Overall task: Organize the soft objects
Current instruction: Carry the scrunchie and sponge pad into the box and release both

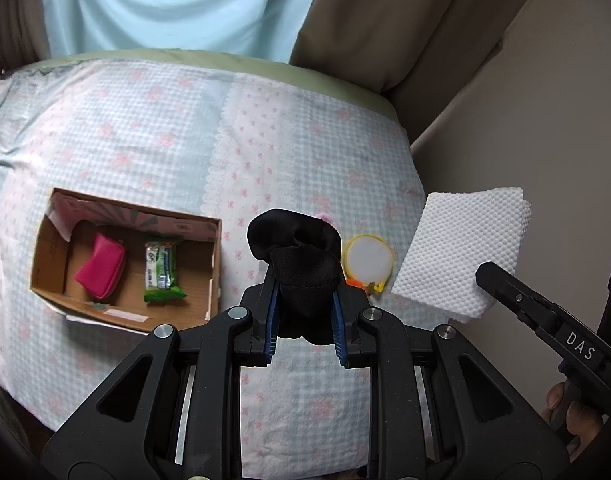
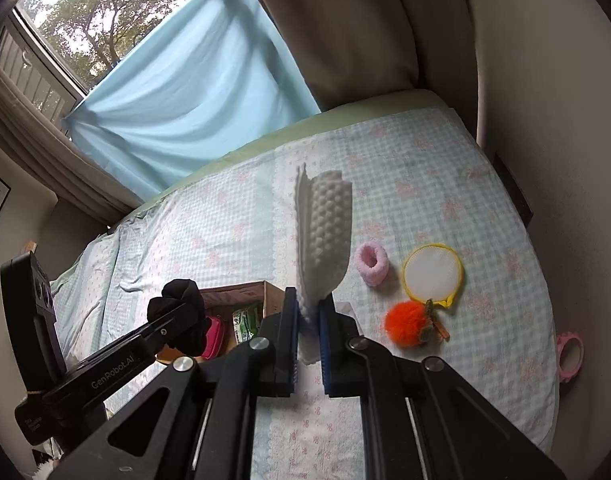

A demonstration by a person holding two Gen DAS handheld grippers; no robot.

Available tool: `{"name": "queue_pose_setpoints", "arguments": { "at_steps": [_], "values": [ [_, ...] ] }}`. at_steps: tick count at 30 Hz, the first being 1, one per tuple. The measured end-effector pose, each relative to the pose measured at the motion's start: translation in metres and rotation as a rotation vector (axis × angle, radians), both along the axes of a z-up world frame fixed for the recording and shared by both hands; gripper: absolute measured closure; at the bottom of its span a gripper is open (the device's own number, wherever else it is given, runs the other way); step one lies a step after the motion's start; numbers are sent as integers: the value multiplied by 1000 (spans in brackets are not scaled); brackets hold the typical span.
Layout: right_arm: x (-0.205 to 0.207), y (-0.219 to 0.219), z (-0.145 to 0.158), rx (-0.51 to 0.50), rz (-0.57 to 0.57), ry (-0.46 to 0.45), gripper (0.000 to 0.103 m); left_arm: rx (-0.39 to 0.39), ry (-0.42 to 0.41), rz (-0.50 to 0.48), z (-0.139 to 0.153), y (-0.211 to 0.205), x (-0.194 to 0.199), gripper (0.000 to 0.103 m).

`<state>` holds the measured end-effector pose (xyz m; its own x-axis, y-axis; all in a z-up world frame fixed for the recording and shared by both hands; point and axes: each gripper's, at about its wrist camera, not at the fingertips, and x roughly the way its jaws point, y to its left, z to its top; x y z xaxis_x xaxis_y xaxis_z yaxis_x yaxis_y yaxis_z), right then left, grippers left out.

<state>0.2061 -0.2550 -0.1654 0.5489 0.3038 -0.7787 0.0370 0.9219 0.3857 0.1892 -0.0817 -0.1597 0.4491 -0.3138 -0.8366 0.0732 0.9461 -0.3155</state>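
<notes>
Gripping a black scrunchie (image 1: 301, 280), left gripper (image 1: 305, 304) fingers clamp it; right gripper (image 2: 308, 312) pinches white cloth (image 2: 325, 232) (upright).

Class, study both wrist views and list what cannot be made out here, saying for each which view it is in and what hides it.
- Pink scrunchie: left wrist view shows only a sliver behind the black cloth.
- Orange pompom: mostly hidden there by the left gripper.
- Cardboard box: right wrist view, contents largely blocked by the left gripper.
- Green packet: print too small to read.
- Pink ring: right wrist view, blurred at the rim.
</notes>
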Motion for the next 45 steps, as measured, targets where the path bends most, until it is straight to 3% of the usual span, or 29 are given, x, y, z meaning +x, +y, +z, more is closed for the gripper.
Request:
{"name": "queue_pose_setpoints", "arguments": {
  "at_steps": [12, 21, 26, 36, 45],
  "values": [
    [13, 128, -3, -18, 112, 16, 95, 5, 14, 68, 2, 127, -12, 84],
    [52, 221, -28, -38, 48, 77, 95, 5, 78, 0, -31, 223, 24, 84],
    [76, 260, -59, -36, 30, 141, 95, 20, 136, -58, -62, 262, 53, 84],
    [109, 298, -141, -47, 67, 327, 95, 88, 274, -161, -147, 286, 90, 84],
    [124, 286, -212, -33, 88, 484, 95, 134, 364, -251, -202, 269, 103, 84]
  ]
}}
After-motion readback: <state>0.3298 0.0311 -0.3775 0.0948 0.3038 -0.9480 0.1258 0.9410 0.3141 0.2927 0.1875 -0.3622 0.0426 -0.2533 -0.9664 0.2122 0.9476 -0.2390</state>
